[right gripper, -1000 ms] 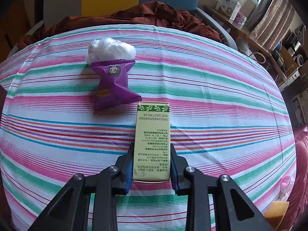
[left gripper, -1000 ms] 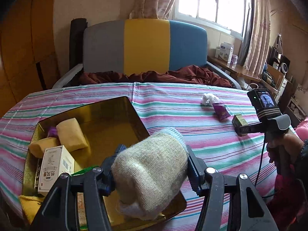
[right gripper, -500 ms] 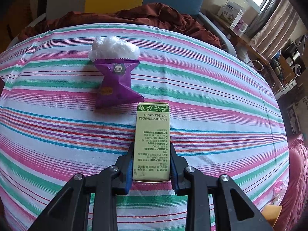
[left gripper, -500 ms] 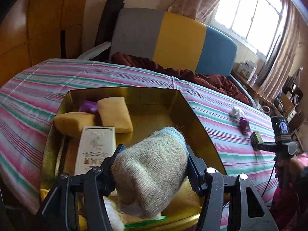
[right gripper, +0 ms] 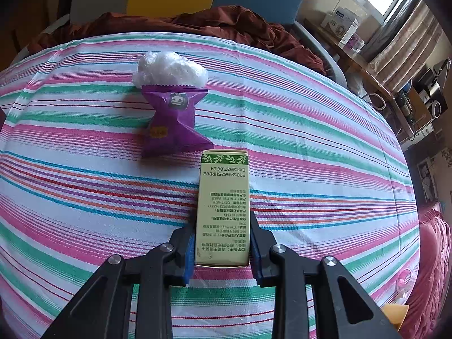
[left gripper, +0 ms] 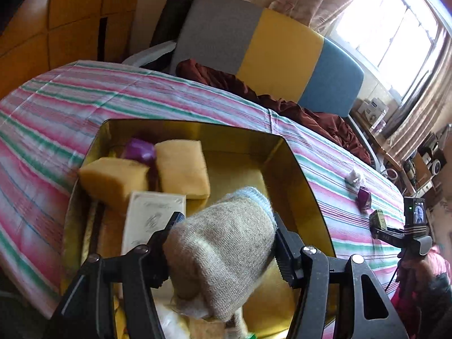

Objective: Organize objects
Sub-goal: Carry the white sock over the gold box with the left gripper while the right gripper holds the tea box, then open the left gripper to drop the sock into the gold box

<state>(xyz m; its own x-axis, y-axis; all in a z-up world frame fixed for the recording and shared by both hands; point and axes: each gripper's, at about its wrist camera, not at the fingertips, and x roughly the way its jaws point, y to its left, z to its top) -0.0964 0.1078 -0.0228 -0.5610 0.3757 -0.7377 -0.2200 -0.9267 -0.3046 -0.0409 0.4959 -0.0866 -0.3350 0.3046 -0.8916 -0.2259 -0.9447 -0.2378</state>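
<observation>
My left gripper (left gripper: 226, 243) is shut on a rolled grey wool sock (left gripper: 220, 257), held over the gold tin tray (left gripper: 299, 192). In the tray lie two yellow sponges (left gripper: 180, 166), a purple packet (left gripper: 139, 149) and a white carton (left gripper: 149, 220). My right gripper (right gripper: 222, 247) is shut on a pale green box (right gripper: 223, 209) that rests on the striped cloth. Just beyond the box lie a purple snack packet (right gripper: 172, 124) and a white crumpled wad (right gripper: 169, 69). In the left wrist view the right gripper (left gripper: 380, 227) and the green box (left gripper: 378, 218) show far right.
The striped tablecloth (right gripper: 310, 141) covers the whole table. Behind it stands a grey, yellow and blue chair (left gripper: 268, 53) with a dark red cloth (left gripper: 282, 104) on the seat. A cluttered shelf (right gripper: 344, 32) and a window lie at the right.
My left gripper carried the sock leftward to over the tray and rolled; the tray now fills the view's centre. The right gripper stayed on the green box.
</observation>
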